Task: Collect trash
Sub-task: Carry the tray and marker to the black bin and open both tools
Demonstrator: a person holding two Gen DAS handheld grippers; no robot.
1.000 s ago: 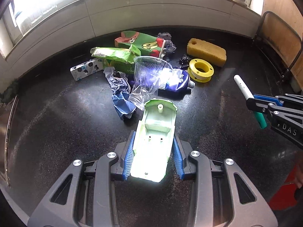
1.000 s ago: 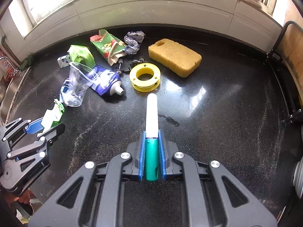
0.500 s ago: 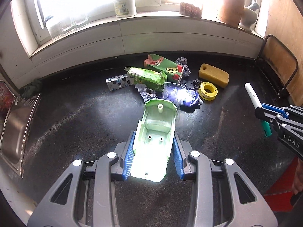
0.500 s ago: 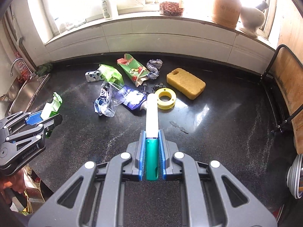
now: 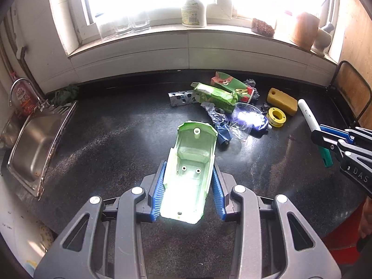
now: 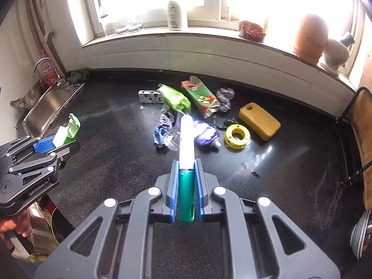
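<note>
Sink: a steel sink is set into the far left of the black speckled counter.
Left tool: the left tool is clenched on a pale green plastic toy car shell; its blue pads press both sides of the shell, and it is lifted above the counter.
Trash pile: it lies on the counter near the back wall, well apart from both tools. From left: a small spotted white box, a crumpled green wrapper, a green carton with a cartoon print, a crushed blue foil, a clear plastic cup lying on its side, a purple tube.
Beside the pile: a yellow plastic spool, then a yellow sponge just behind it.
Right tool: the right tool is closed on a white marker with a teal cap; the white end points forward, above the counter.
</note>
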